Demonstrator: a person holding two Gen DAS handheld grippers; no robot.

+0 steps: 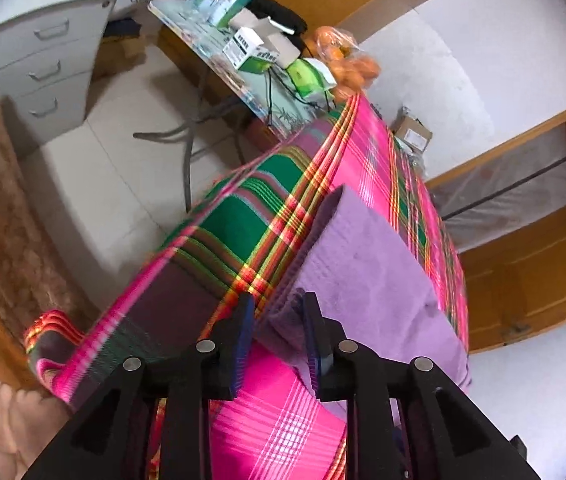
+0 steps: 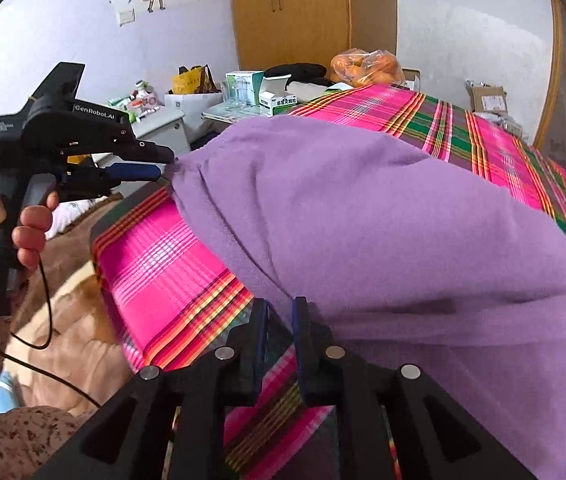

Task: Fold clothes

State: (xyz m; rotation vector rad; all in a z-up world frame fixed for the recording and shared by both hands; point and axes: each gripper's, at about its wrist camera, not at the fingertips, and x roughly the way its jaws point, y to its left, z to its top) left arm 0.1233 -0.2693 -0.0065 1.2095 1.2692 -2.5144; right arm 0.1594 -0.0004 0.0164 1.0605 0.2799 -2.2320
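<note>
A purple fleece garment [image 1: 363, 280] lies folded on a table covered by a pink and green plaid cloth [image 1: 243, 216]. In the left wrist view my left gripper [image 1: 279, 312] is at the garment's near corner. Its jaws stand a little apart, with the folded purple edge between them and resting against the right finger [image 1: 313, 320]; the pads do not press it. The right wrist view shows that gripper [image 2: 157, 164] from the side at the garment's [image 2: 363, 220] far left corner, held by a hand [image 2: 23, 224]. My right gripper [image 2: 280, 312] sits at the near edge, narrowly open, with only plaid cloth [image 2: 155, 256] showing between its fingers.
Boxes [image 1: 251, 50], a bag of oranges [image 1: 347, 60] and cables crowd a side table [image 1: 187, 24] beyond the plaid one. A grey drawer cabinet [image 1: 43, 64] stands at left, a wooden wardrobe [image 2: 295, 12] at the back. A brown blanket [image 2: 63, 312] lies beside the table.
</note>
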